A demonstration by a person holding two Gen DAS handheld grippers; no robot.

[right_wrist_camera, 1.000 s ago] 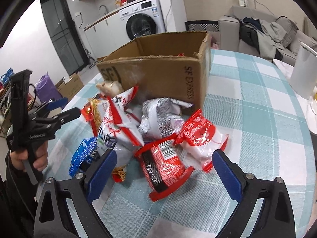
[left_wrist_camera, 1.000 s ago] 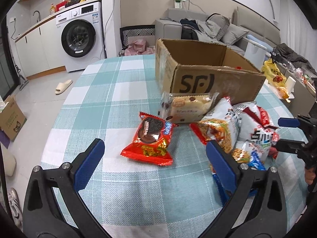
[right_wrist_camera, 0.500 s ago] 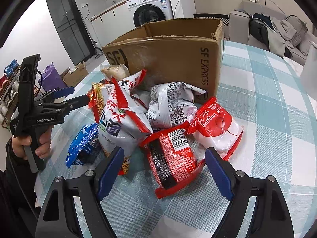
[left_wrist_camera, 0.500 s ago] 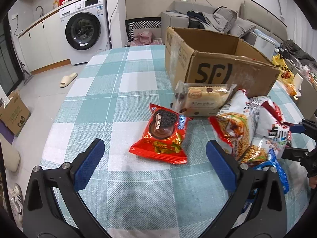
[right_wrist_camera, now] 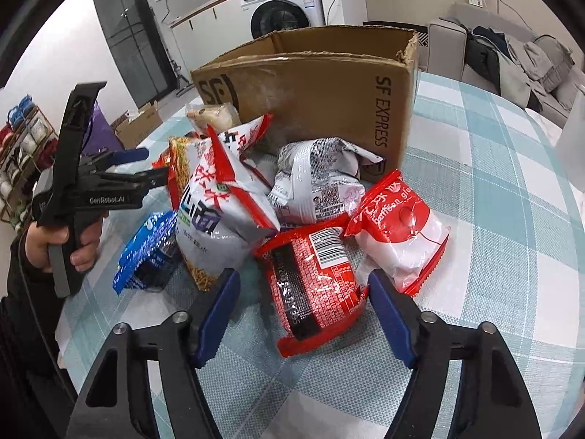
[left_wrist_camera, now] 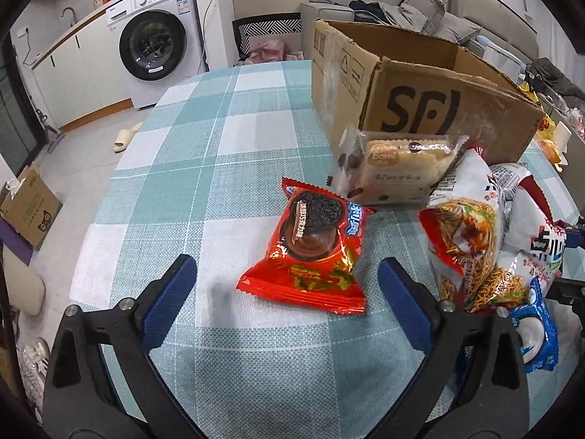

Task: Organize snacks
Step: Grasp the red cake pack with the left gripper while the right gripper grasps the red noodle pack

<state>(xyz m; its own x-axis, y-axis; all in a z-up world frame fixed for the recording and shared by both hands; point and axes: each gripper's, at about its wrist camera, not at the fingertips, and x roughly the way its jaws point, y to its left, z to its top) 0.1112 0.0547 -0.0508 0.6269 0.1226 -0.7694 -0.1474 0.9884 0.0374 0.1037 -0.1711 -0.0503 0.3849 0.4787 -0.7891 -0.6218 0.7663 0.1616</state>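
The right gripper [right_wrist_camera: 303,303], fingers closing around the red noodle packet [right_wrist_camera: 314,285] at twelve o'clock, probably should be pinching mid-packet, while the left gripper [left_wrist_camera: 287,292], fingers spread and narrowing, is nearing the cookie packet [left_wrist_camera: 314,252].

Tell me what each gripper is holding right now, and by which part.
Nothing is held. The left gripper is closing around the red chocolate pie packet, the right gripper around the red noodle packet; pads touch neither.

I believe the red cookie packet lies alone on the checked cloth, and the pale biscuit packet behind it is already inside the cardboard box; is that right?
Not quite. The red cookie packet does lie alone on the checked cloth, but the pale biscuit packet is not inside the cardboard box; it rests outside, propped against the box's front wall. The left wrist view shows this.
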